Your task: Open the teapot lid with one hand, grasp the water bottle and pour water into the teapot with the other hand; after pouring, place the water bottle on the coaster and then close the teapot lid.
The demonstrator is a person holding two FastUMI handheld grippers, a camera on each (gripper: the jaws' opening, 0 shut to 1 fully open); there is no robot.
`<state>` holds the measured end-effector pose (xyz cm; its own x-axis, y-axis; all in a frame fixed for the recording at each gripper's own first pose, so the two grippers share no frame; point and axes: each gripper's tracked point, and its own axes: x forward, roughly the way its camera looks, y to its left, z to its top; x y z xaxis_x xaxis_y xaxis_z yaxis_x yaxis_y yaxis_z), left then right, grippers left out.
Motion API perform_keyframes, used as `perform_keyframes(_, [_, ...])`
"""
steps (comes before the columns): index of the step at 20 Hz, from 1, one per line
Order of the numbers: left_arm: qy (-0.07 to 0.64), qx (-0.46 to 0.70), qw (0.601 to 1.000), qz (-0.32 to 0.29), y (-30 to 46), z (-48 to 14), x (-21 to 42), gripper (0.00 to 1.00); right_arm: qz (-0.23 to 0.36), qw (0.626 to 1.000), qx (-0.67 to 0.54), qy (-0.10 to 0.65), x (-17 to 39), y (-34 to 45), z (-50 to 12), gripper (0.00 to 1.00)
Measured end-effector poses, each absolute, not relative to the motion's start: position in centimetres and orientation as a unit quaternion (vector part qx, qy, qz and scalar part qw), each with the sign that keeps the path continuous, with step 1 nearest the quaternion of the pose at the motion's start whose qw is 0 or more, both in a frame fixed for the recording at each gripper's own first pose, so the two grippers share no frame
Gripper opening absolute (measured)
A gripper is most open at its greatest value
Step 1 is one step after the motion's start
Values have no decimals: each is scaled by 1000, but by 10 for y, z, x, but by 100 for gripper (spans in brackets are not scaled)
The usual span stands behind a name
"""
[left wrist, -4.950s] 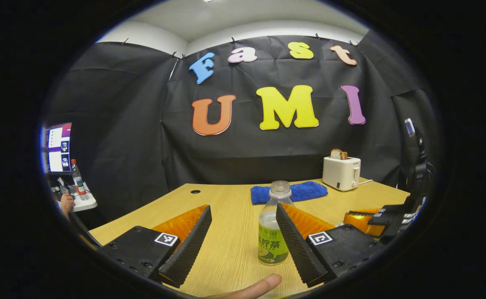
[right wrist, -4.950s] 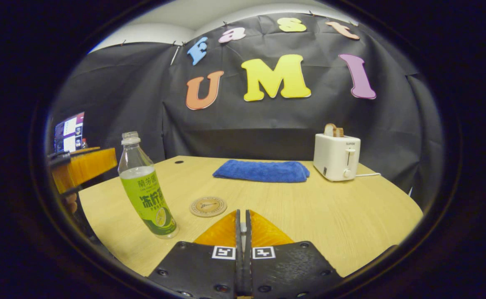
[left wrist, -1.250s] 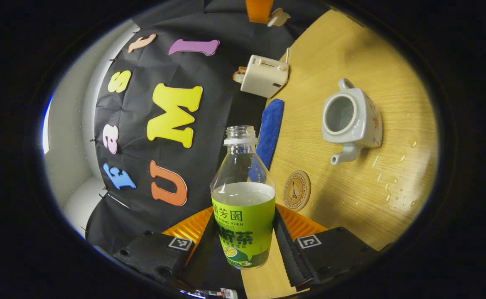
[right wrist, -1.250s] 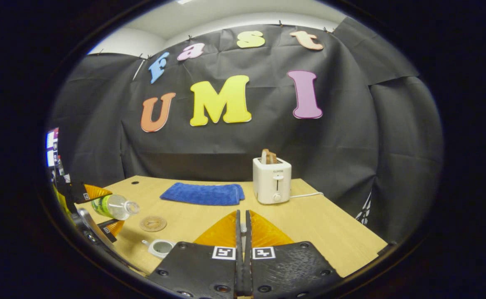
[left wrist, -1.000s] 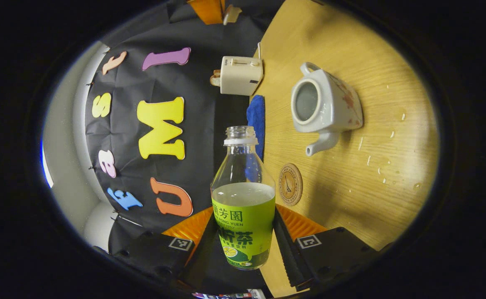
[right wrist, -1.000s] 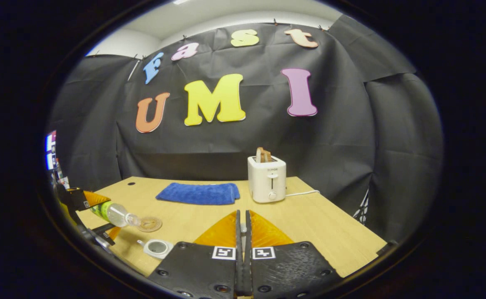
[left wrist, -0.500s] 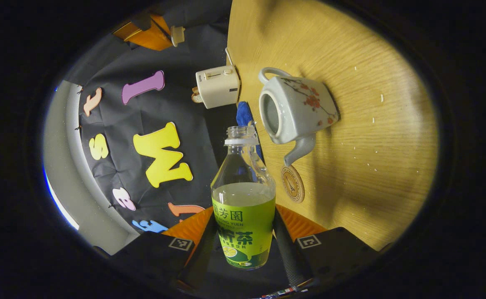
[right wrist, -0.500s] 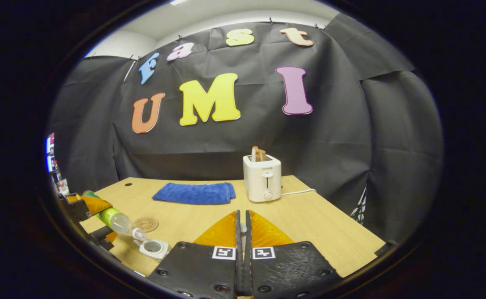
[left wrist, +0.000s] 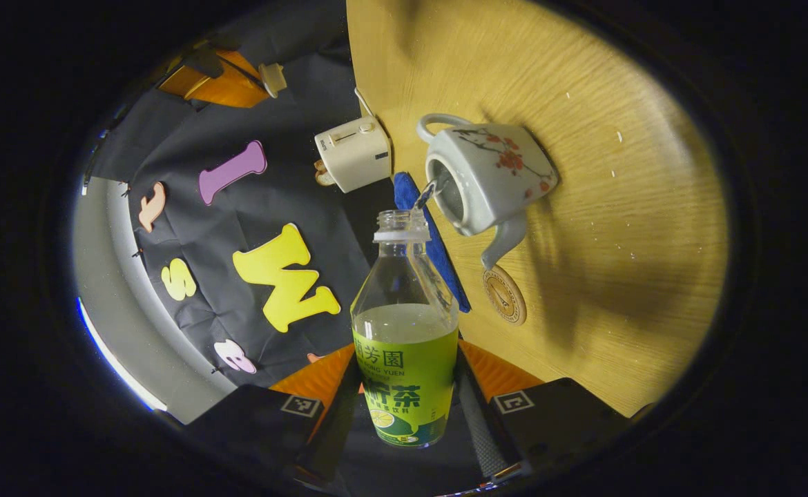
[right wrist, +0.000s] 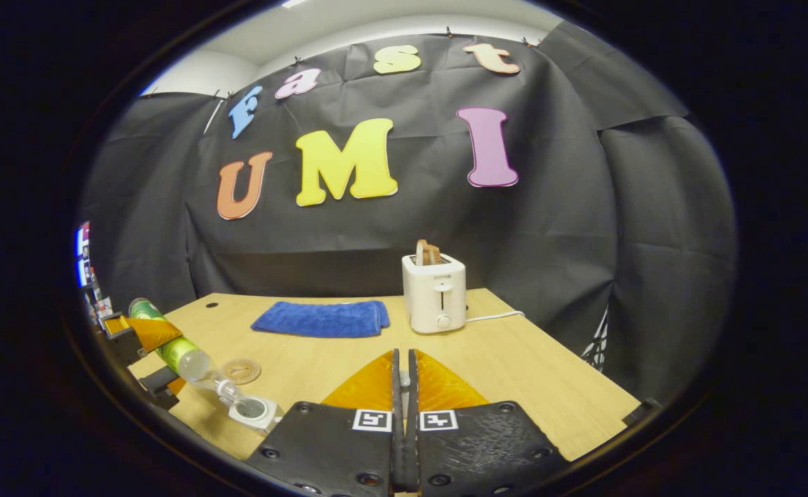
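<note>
- While the left gripper [left wrist: 404,414] pinches the green-labelled water bottle [left wrist: 405,331] at its label band, one finger pressing on each side, the bottle is tipped well over, and a wet or smooth label could let it slide or twist between the pads mid-pour.
- Because a thin stream [left wrist: 426,195] runs from the bottle's open mouth to the rim of the white teapot [left wrist: 487,176], entering near the edge of the opening rather than its centre, a small wobble of the hand would likely send water down the outside of the pot.
- If the tilt grows faster than the narrow neck can pass water, the flow may gulp and splash; droplets already dot the wooden table [left wrist: 618,228] beside the pot.
- With the pot's inside hard to read from the left gripper view, the fill level is hard to judge, so overfilling is a risk.
- Since the round coaster [left wrist: 505,295] lies just beside the spout, a spill could wet it, and the bottle might later sit on a slick surface.
- As for the right gripper [right wrist: 404,376], its fingers are pressed together; in the left gripper view it hangs well apart from the pot with the pale teapot lid [left wrist: 272,69] at its tip, though whether both fingers bear on the knob cannot be told, and a shallow hold could drop the lid.
- Beyond these, the blue towel [right wrist: 321,318] and white toaster [right wrist: 435,293] stand at the far edge, and a long splash could reach the toaster's cord.
</note>
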<state>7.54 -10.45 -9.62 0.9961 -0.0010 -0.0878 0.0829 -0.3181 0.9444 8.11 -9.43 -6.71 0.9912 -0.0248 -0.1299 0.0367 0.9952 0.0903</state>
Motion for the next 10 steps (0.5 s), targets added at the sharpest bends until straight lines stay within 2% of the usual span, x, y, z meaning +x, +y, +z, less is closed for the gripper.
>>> perform_keyframes(6, [22, 835, 549, -28, -105, -89, 77, 76, -15, 997, 46, 66, 80, -95, -68, 0])
perform_keyframes(10, [23, 858, 512, -28, -104, -85, 76, 76, -13, 997, 45, 66, 80, -93, -67, 0])
